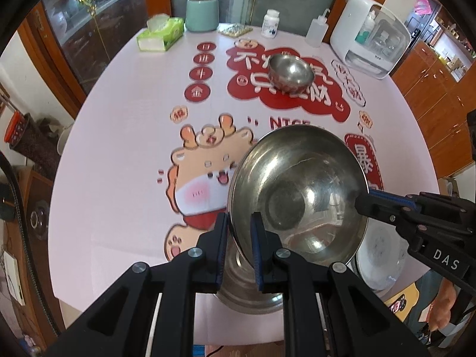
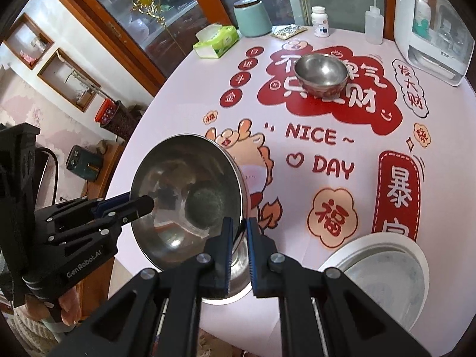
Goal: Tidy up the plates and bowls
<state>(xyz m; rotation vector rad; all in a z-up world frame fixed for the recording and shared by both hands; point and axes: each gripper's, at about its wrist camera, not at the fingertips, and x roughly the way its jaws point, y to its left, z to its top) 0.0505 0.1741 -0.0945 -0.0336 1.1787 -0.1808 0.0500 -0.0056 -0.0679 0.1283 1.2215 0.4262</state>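
A large steel bowl (image 1: 297,193) is held tilted above the table, its inside facing the cameras; it also shows in the right wrist view (image 2: 184,199). My left gripper (image 1: 239,232) is shut on its left rim. My right gripper (image 2: 239,235) is shut on its right rim, and shows in the left wrist view (image 1: 366,205). Another steel bowl (image 1: 247,294) sits on the table right beneath it (image 2: 235,279). A small steel bowl (image 1: 291,72) stands upright farther back (image 2: 321,73). White plates (image 2: 383,273) lie stacked at the table's near right (image 1: 377,255).
A round table with a pink printed cloth (image 1: 125,136). Along its far edge stand a green tissue box (image 1: 160,32), a teal jar (image 1: 202,10), a pill bottle (image 1: 270,23), a squeeze bottle (image 1: 316,31) and a white appliance (image 1: 372,35). Wooden cabinets stand behind.
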